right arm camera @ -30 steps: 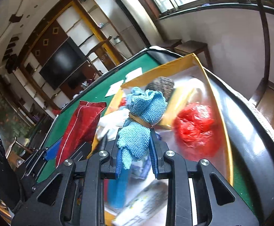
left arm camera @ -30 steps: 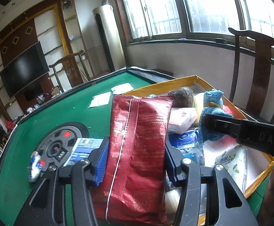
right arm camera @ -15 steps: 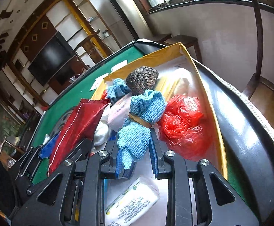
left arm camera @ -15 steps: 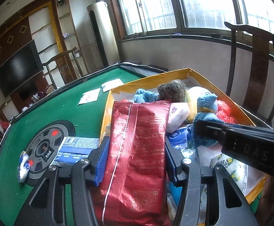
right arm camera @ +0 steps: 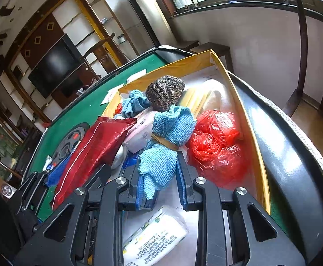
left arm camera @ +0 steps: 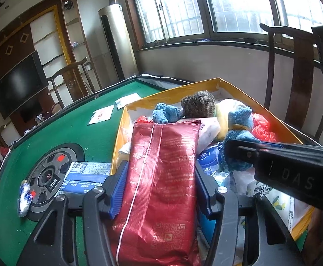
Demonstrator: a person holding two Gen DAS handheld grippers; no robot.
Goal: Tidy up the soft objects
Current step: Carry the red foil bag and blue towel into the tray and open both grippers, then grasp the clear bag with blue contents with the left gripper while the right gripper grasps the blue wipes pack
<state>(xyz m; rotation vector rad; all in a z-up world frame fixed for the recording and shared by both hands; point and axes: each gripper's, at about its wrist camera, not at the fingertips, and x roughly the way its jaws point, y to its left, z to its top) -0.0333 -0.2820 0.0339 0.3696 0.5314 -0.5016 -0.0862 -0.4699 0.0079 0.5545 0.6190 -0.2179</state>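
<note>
A long red foil packet stands upright between the blue pads of my left gripper, over the near left side of the yellow cardboard box. The pads still touch it while the jaws are opening slightly. My right gripper is shut on a light blue cloth tied with a tan band, held above the box's contents. That cloth and the right gripper's black body show at the right of the left wrist view. In the right wrist view the red packet is at the left.
The box holds a brown knitted item, a red plastic bag, another blue cloth and tissue packs. It sits on a green table beside a blue packet and papers. A wooden chair stands behind.
Both grippers keep their loads. The right gripper has tipped down with the blue cloth, closer to the box contents. The left view has swung slightly right, so more of the box shows.
</note>
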